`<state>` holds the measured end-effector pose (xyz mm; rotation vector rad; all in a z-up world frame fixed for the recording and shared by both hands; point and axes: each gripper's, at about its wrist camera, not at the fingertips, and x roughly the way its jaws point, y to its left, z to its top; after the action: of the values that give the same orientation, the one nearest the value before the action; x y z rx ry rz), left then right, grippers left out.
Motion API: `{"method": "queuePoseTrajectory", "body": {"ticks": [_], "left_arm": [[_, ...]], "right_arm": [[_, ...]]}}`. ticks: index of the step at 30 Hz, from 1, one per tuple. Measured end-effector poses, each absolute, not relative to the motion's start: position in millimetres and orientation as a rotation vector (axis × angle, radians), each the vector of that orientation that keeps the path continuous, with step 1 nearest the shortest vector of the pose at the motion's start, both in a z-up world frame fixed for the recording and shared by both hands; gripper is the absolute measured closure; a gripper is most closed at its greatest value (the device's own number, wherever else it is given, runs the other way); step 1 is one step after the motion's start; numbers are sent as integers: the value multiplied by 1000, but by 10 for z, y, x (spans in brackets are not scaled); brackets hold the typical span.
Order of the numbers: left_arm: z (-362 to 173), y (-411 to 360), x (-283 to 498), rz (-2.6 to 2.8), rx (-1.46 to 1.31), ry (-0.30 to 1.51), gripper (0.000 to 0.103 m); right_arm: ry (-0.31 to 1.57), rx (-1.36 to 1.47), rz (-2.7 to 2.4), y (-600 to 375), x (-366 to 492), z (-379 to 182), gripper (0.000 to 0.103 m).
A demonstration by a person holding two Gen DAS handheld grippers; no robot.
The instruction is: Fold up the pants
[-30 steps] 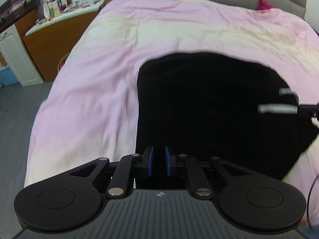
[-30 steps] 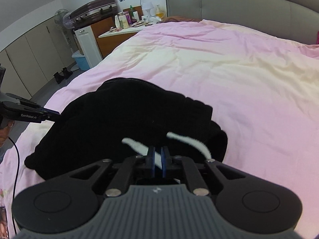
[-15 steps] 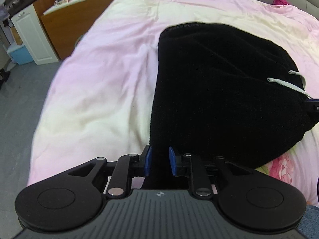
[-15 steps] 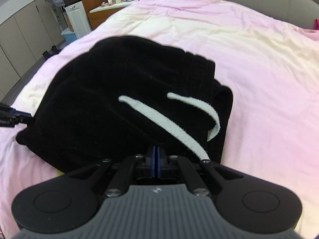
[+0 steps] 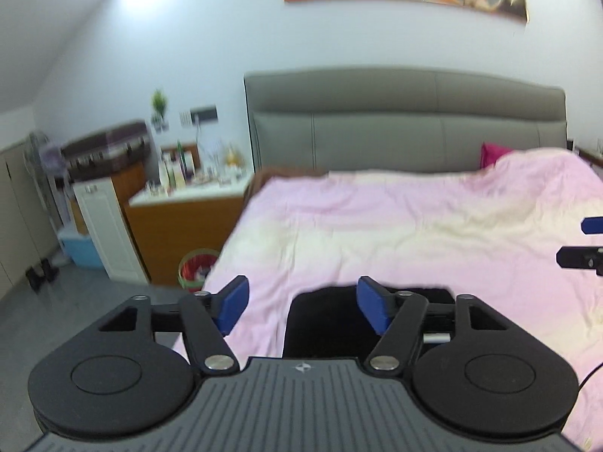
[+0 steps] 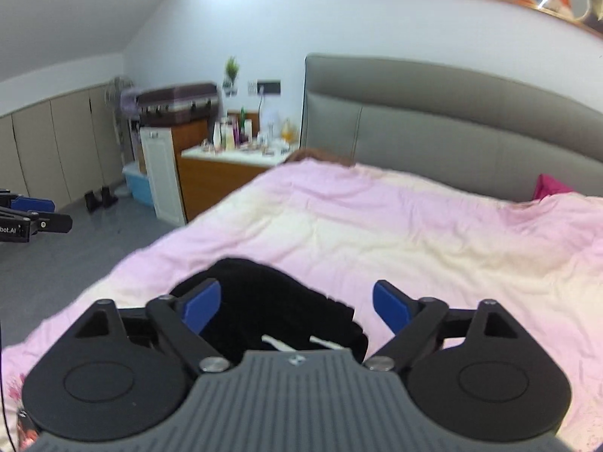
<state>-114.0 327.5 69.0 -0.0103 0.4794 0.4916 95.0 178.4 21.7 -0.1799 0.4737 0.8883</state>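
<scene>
Now my 2 grippers, left (image 5: 301,309) and right (image 6: 296,305), have just spread wide, nothing between them; the pants (image 6: 264,301), seemingly folded, lie on the bed (image 6: 433,248).

A wide bed (image 5: 414,226) carries everything, spread with a pink and cream duvet (image 6: 414,248) that is lightly creased. Directly on the duvet lie black pants (image 6: 271,301), bunched into a compact heap, seen low between and beneath the open jaws in both wrist views. Two white drawstring ends (image 6: 279,342) rest on the dark fabric. Far beyond the jaws, a magenta pillow (image 5: 493,152) sits against the grey headboard (image 5: 377,132).
</scene>
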Motion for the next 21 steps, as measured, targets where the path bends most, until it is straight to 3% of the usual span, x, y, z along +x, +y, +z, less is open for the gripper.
{"method": "queuePoseTrajectory", "body": {"ticks": [1, 5, 13, 21], "left_arm": [[769, 3150, -1170, 499, 3, 450, 15], [943, 2713, -1288, 519, 51, 376, 6], [897, 2243, -1521, 460, 86, 357, 5], [520, 2160, -1641, 501, -95, 425, 5]], "right_arm": [[456, -168, 868, 1702, 868, 334, 6], [352, -118, 807, 1310, 476, 669, 5], [285, -76, 752, 671, -191, 752, 5], [339, 3, 656, 370, -406, 462, 5]]}}
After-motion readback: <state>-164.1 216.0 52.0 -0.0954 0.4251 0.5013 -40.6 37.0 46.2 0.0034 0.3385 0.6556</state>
